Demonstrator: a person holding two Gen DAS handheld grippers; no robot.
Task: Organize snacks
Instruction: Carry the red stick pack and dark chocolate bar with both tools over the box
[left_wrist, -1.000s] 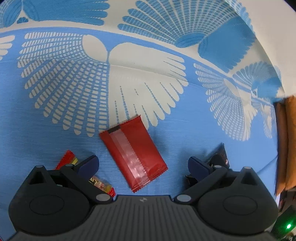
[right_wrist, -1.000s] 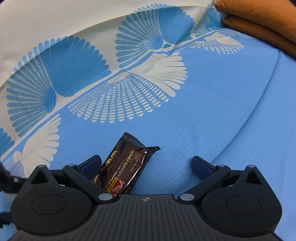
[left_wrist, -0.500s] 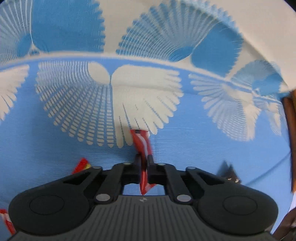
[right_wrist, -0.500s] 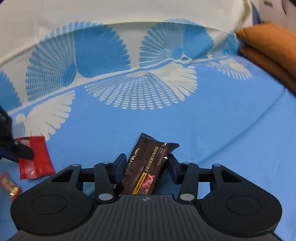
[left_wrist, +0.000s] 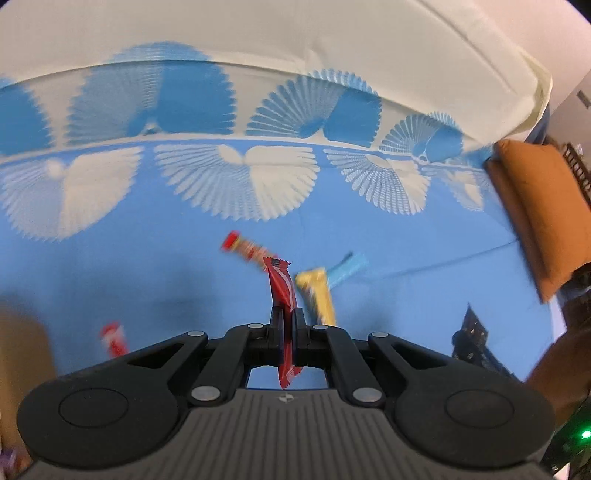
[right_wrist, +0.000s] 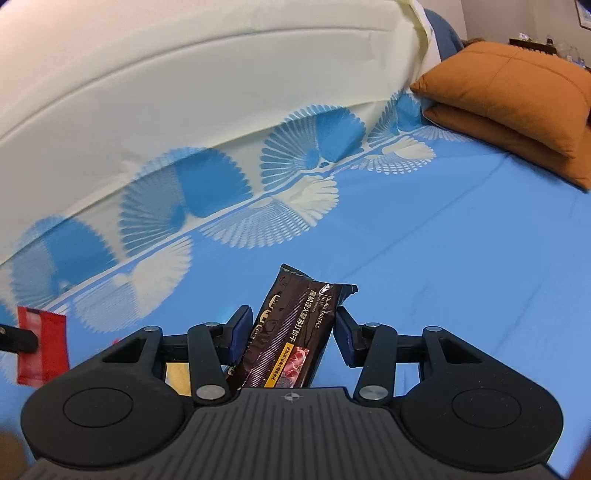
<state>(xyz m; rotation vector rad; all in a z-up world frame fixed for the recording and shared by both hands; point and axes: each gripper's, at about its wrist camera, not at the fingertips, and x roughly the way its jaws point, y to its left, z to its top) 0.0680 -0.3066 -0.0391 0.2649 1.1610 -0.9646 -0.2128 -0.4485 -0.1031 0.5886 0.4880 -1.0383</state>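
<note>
**Over the blue bedspread: both grippers loaded**

Above the patterned bedspread (left_wrist: 147, 280) we carry two packets. Our left gripper (left_wrist: 287, 325) is pinched fully closed on a red packet (left_wrist: 281, 291), held edge-on off the cloth. Only the left view shows the loose snacks below: we count four, a red-and-yellow bar (left_wrist: 245, 248), a yellow packet (left_wrist: 317, 291), a light blue one (left_wrist: 347, 266) and a small red one (left_wrist: 114, 338), all blurred. Our right gripper (right_wrist: 291, 328) is closed partway across a dark brown packet (right_wrist: 291, 332), pads (right_wrist: 240, 328) against its sides. Only the right view shows two stacked orange pillows (right_wrist: 517, 92). Since a second ago both packets have left the bedspread; both jaws stood open then.
</note>
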